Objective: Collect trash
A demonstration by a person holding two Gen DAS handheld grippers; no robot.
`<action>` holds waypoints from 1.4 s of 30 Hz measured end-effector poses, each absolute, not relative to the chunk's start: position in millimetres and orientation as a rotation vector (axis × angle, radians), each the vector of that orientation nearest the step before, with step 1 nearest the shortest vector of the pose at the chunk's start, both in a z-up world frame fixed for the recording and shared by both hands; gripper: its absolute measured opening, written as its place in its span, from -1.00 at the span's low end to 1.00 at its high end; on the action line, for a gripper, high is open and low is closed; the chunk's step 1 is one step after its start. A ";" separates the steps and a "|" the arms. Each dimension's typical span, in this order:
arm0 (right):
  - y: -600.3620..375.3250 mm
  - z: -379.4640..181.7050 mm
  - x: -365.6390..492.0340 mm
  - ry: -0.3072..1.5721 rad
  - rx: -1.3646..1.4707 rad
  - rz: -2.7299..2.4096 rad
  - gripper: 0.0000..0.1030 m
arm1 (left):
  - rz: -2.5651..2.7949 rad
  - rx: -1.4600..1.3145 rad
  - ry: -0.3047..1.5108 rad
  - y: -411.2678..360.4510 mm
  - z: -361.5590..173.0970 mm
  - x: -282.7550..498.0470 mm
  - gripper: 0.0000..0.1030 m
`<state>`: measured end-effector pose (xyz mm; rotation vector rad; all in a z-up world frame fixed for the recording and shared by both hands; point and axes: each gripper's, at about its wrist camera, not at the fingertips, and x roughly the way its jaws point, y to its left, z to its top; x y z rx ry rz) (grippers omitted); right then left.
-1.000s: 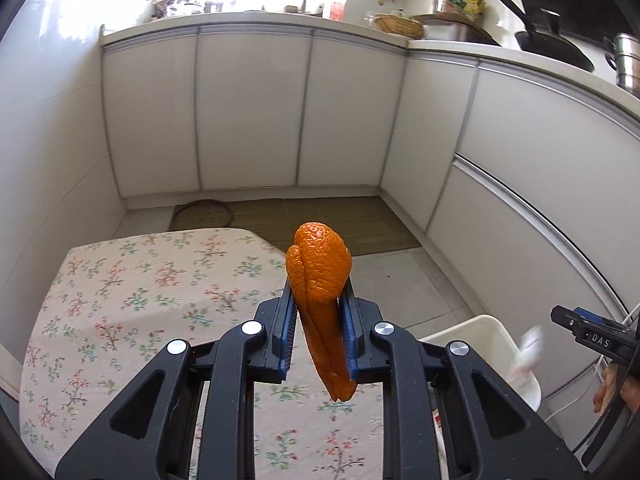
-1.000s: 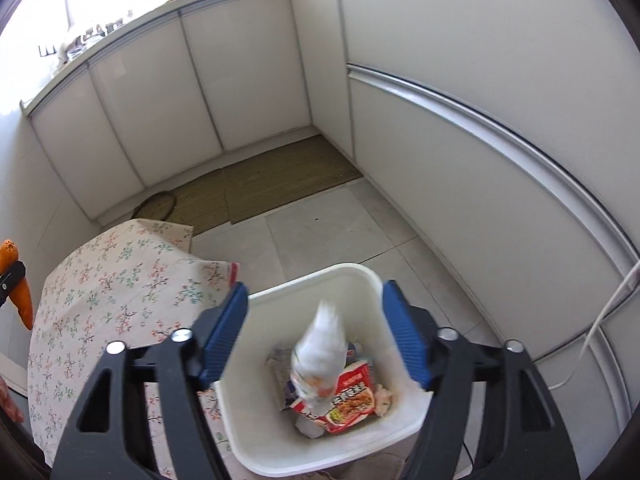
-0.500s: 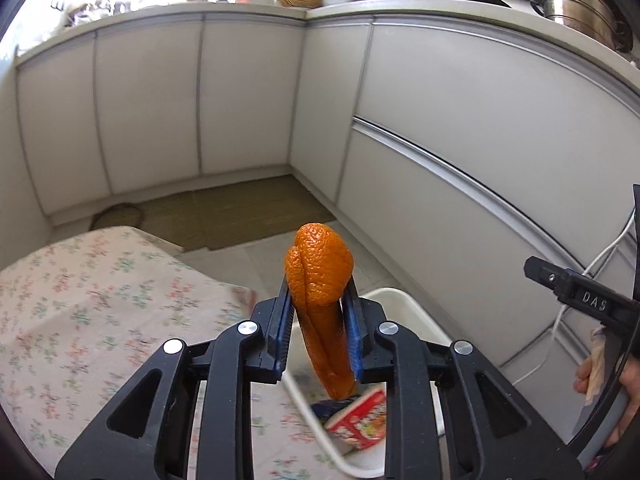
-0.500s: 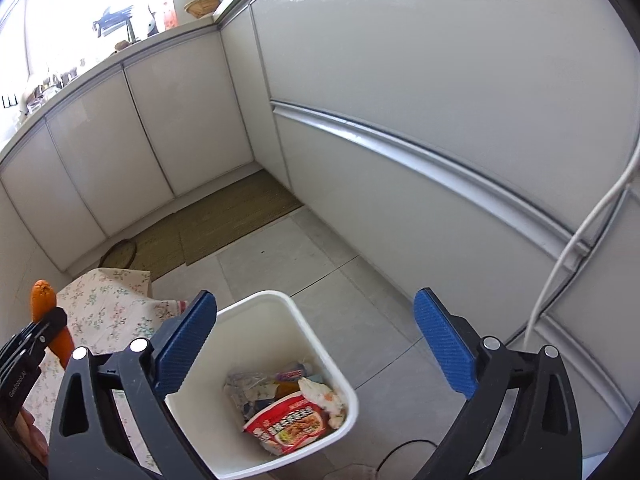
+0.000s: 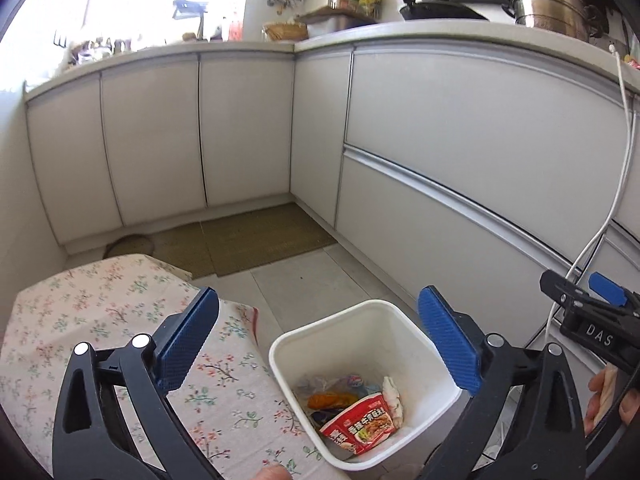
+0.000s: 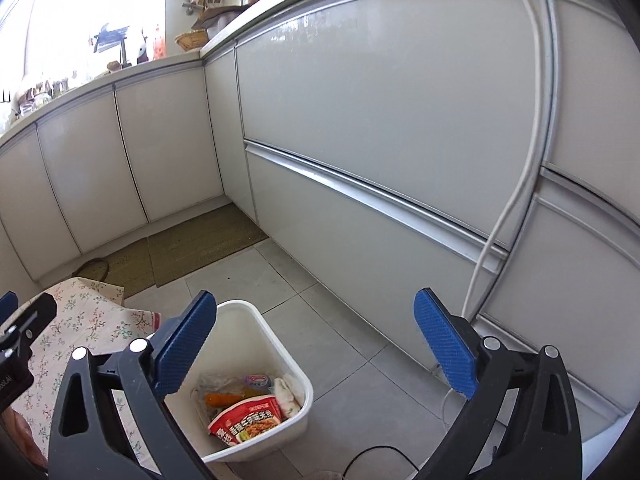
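A white trash bin (image 5: 332, 332) stands on the floor beside the table; it also shows in the right wrist view (image 6: 280, 344). Inside lie an orange peel (image 5: 326, 400), a red snack packet (image 5: 360, 426), crumpled white paper (image 5: 392, 394) and clear wrappers. The peel (image 6: 220, 399) and packet (image 6: 248, 420) show in the right wrist view too. My left gripper (image 5: 318, 344) is open and empty above the bin. My right gripper (image 6: 316, 344) is open and empty, to the right of the bin and above the floor; its tip shows in the left wrist view (image 5: 580, 308).
A table with a floral cloth (image 5: 100, 320) is left of the bin. White kitchen cabinets (image 5: 440, 140) run along the back and right. A woven mat (image 5: 248, 236) lies on the tiled floor. A white cable (image 6: 516, 200) hangs down the cabinet front.
My left gripper swung right over the bin and opened; the orange peel dropped into the bin. My right gripper, open throughout, drew back to the right of the bin.
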<state>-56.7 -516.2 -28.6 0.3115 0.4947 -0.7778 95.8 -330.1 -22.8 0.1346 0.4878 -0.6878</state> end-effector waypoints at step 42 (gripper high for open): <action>-396.9 -25.7 -66.6 0.451 0.165 -0.548 0.87 | -0.523 0.071 0.560 -233.5 -14.9 68.0 0.86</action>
